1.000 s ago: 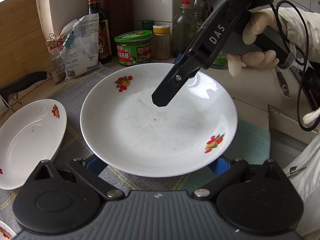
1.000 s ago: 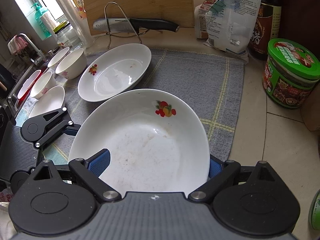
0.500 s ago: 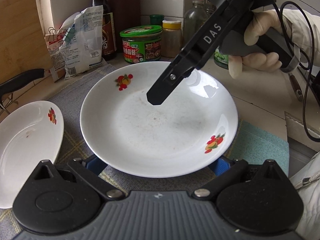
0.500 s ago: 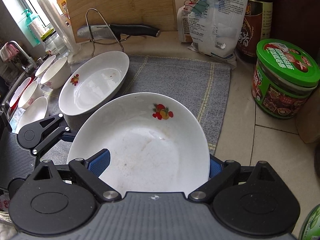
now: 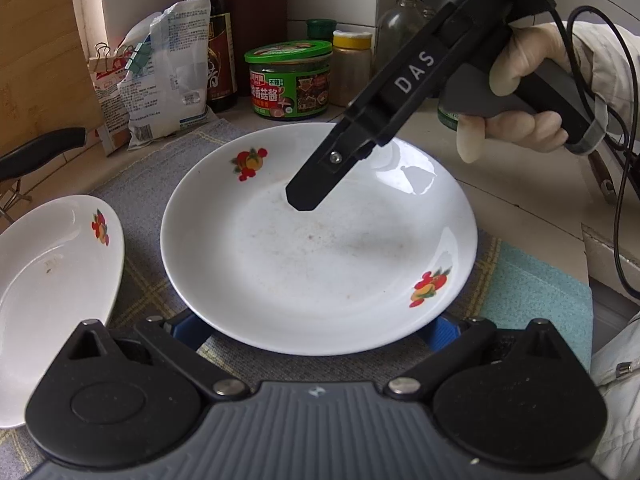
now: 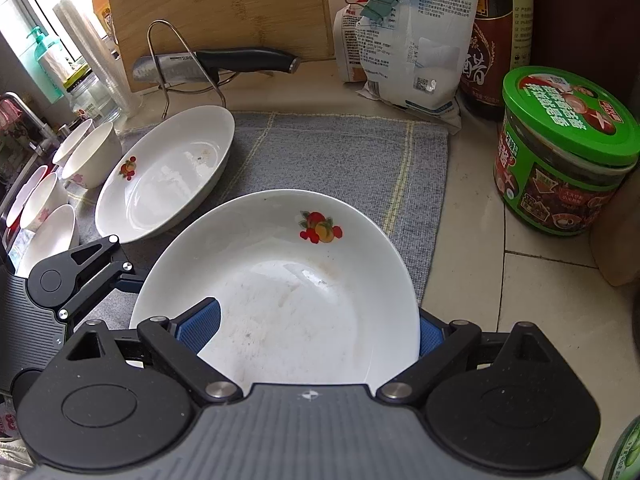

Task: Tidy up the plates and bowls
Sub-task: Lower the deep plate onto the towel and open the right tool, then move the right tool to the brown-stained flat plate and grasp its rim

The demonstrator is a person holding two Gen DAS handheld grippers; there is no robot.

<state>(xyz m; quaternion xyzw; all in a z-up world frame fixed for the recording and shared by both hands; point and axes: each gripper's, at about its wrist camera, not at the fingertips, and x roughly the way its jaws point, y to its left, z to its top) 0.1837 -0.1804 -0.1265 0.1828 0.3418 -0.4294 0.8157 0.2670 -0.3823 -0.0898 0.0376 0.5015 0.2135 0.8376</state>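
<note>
A round white plate (image 5: 320, 264) with fruit prints hangs just above the grey mat (image 6: 340, 152). My right gripper (image 6: 314, 332) is shut on its rim. One blue pad (image 6: 198, 328) lies on the plate's inner face and the other sits behind the rim. In the left wrist view, its upper finger (image 5: 320, 176) reaches over the plate. My left gripper (image 5: 316, 330) is open. Its two pads are spread wide beneath the plate's near rim, and its linkage (image 6: 80, 276) shows at the left. A second white dish (image 6: 168, 176) rests on the mat to the left.
Several small bowls (image 6: 92, 156) stand at the mat's far left. A knife (image 6: 224, 62) on a wire rack, a cutting board (image 6: 224, 8), a clipped bag (image 6: 420, 32), bottles and a green-lidded jar (image 6: 560, 152) line the back and right. A gloved hand (image 5: 516, 120) holds the right gripper.
Both grippers and the plate have shifted together over the mat. The second dish has slid leftward in both views. Neither grip has changed.
</note>
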